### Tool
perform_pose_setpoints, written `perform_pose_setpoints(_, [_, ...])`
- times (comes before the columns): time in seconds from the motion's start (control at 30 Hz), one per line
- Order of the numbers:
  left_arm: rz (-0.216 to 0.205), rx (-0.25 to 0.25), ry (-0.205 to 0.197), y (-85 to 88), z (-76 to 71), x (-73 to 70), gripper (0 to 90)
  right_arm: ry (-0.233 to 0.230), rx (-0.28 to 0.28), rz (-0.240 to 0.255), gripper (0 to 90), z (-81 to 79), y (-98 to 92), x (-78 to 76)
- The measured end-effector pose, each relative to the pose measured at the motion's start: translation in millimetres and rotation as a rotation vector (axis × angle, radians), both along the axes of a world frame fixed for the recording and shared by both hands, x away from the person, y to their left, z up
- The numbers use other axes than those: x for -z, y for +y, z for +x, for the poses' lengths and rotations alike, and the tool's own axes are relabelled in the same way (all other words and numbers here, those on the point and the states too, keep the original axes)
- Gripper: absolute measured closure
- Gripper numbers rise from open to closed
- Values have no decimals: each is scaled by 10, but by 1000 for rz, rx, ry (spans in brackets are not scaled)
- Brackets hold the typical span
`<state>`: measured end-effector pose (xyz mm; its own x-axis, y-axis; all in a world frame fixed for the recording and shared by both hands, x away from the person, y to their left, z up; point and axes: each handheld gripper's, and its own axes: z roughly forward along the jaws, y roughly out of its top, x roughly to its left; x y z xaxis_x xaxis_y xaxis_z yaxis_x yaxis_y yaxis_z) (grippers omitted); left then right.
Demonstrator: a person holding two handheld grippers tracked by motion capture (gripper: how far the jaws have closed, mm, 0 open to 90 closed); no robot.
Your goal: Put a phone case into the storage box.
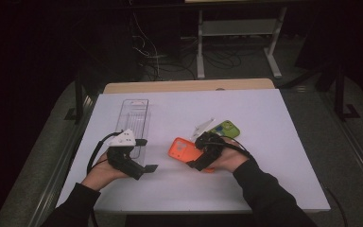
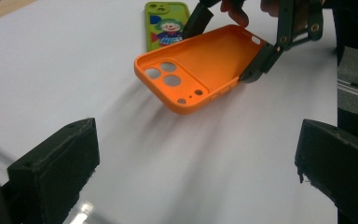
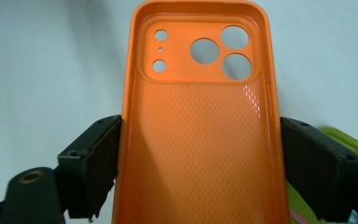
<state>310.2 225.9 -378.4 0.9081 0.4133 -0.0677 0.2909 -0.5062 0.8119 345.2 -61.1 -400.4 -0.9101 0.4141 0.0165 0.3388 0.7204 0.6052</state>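
Note:
An orange phone case (image 1: 180, 148) is held by its two long sides, inner face up, in my right gripper (image 1: 203, 155), which is shut on it. In the right gripper view the jaws press both edges of the orange case (image 3: 198, 140), camera holes at the far end. The left gripper view shows the orange case (image 2: 200, 65) tilted above the white table, casting a shadow. My left gripper (image 1: 146, 155) stands open and empty to the left of the case, its jaws (image 2: 196, 172) wide apart over bare table.
A green phone case (image 1: 227, 128) with a cartoon print (image 2: 166, 23) lies just behind the orange one. A clear plastic tray (image 1: 134, 116) sits at the left, behind my left hand. A small white object (image 1: 202, 126) lies beside the green case.

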Motion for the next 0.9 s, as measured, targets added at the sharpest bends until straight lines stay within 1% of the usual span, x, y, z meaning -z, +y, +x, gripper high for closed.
perform_pose_setpoints(0.07, [-5,11,5,-71,32,-12,0,1,-21,0,154,14,-79,-31])
perform_pose_setpoints(0.1, [2,23,0,-110,58,-22,0,-1,-32,0,154,23,-121,-48])
perform_pose_setpoints(0.13, [0,32,5,-165,81,-33,0,-2,-42,-1,154,29,-158,-64])
perform_pose_setpoints(0.17, [-2,37,5,-199,93,-42,0,-2,-62,1,154,33,-200,-80])
perform_pose_setpoints(0.2, [-2,37,5,-199,93,-42,0,1,-65,2,154,35,-222,-89])
perform_pose_setpoints(0.23, [-1,70,10,-287,129,-63,0,3,-81,3,154,42,-257,-96])
perform_pose_setpoints(0.27, [-1,70,10,-287,129,-63,0,3,-81,3,154,42,-257,-96])
perform_pose_setpoints(0.3, [13,107,4,-376,156,-88,0,4,-101,1,154,44,-297,-106])
perform_pose_setpoints(0.33, [19,126,6,-419,168,-100,0,7,-108,2,154,42,-308,-108])
perform_pose_setpoints(0.37, [23,142,4,-462,181,-110,0,7,-124,0,154,42,-320,-111])
perform_pose_setpoints(0.4, [23,142,4,-462,181,-110,0,9,-132,-5,154,39,-329,-115])
perform_pose_setpoints(0.43, [36,175,1,-548,209,-128,0,12,-145,-12,154,36,-339,-119])
perform_pose_setpoints(0.5, [42,206,6,-636,230,-138,0,10,-164,-15,154,41,-358,-120])
perform_pose_setpoints(0.53, [42,206,6,-636,230,-138,0,10,-169,-15,154,42,-365,-121])
perform_pose_setpoints(0.57, [55,240,9,-725,241,-140,0,14,-180,-13,154,42,-375,-124])
perform_pose_setpoints(0.67, [81,293,20,-855,269,-125,0,22,-200,-11,154,40,-395,-131])
perform_pose_setpoints(0.7, [93,308,14,-881,282,-122,0,19,-215,-9,154,42,-399,-132])
perform_pose_setpoints(0.77, [104,335,16,-951,297,-110,0,33,-235,-2,154,36,-398,-127])
perform_pose_setpoints(0.8, [104,335,16,-951,297,-110,0,33,-235,-2,154,36,-398,-127])
perform_pose_setpoints(0.83, [115,364,21,-1018,318,-103,0,35,-257,-6,154,31,-397,-128])
perform_pose_setpoints(0.87, [115,364,21,-1018,318,-103,0,35,-257,-6,154,31,-397,-128])
perform_pose_setpoints(0.9, [123,381,22,-1064,330,-92,0,52,-268,2,154,14,-390,-122])
